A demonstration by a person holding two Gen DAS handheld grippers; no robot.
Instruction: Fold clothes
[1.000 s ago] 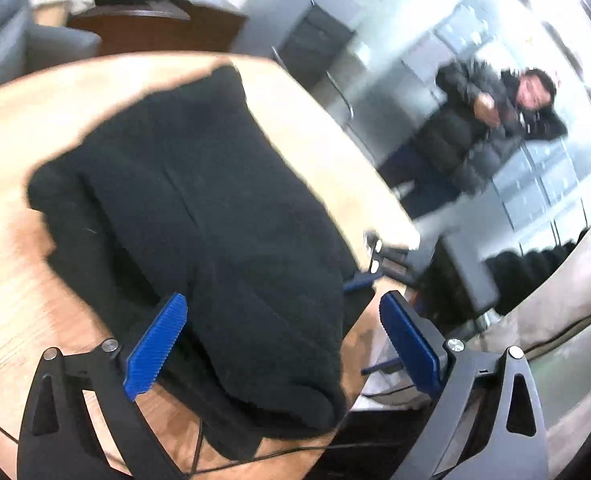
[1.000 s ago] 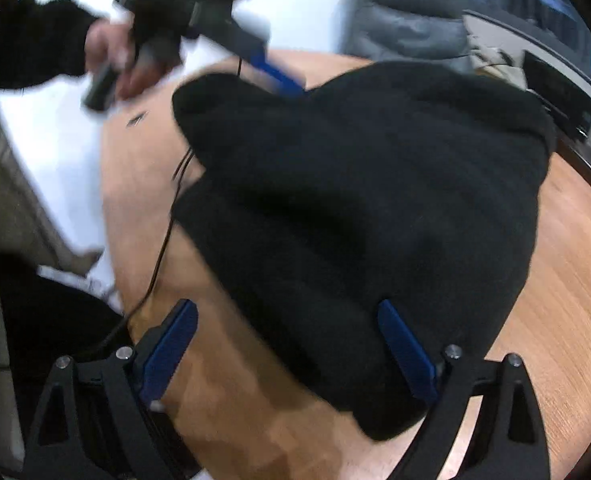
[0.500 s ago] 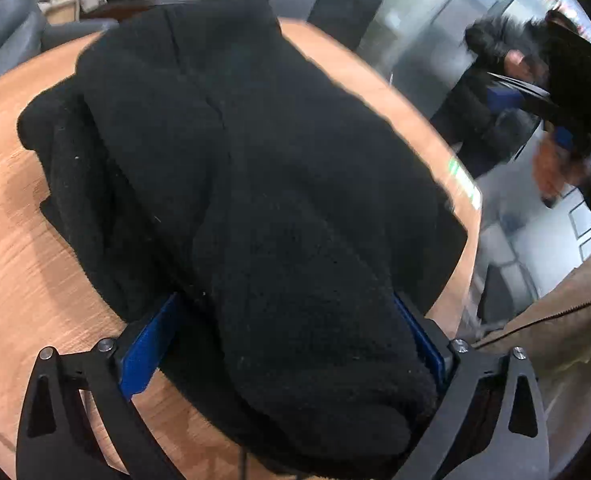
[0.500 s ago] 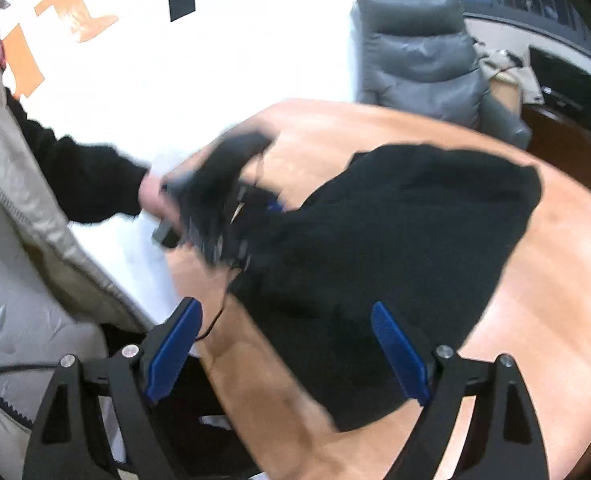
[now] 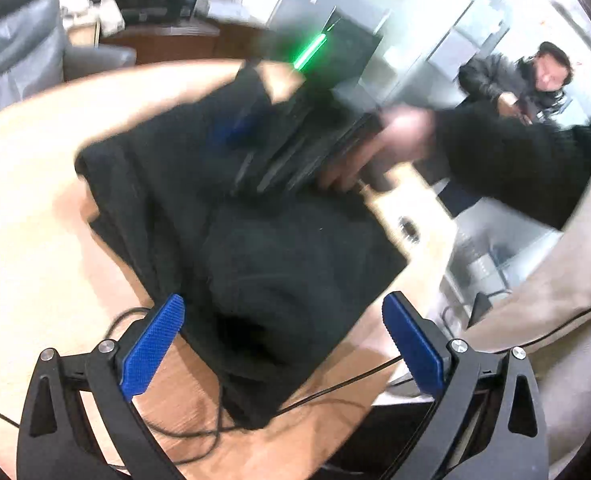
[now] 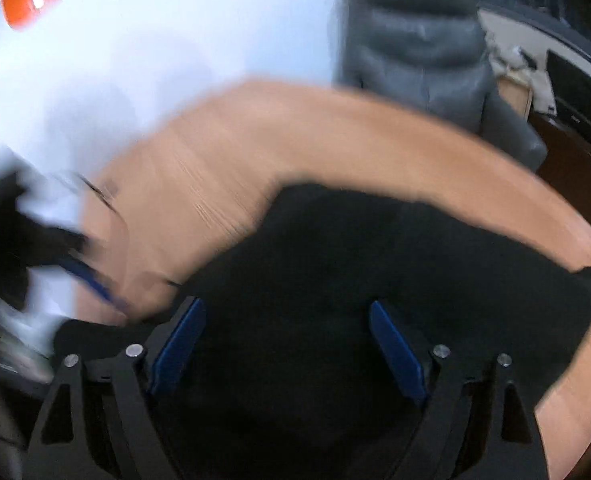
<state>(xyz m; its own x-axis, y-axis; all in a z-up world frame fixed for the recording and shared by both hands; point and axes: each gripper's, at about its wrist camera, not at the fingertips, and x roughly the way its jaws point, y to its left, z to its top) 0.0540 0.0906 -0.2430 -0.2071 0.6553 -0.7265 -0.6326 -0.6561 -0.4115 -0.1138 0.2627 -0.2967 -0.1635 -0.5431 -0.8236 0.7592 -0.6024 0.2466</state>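
One black garment (image 5: 279,248) on wooden table (image 5: 35,216); no legible writing.

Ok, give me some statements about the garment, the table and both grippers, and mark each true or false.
1. The black fleece garment lies on a round wooden table. True.
2. The left gripper is clamped shut. False: its jaws stand wide open.
3. A grey padded armchair stands beyond the table. True.
4. The garment is white. False: it is black.
5. The right gripper is over the garment, jaws apart. True.
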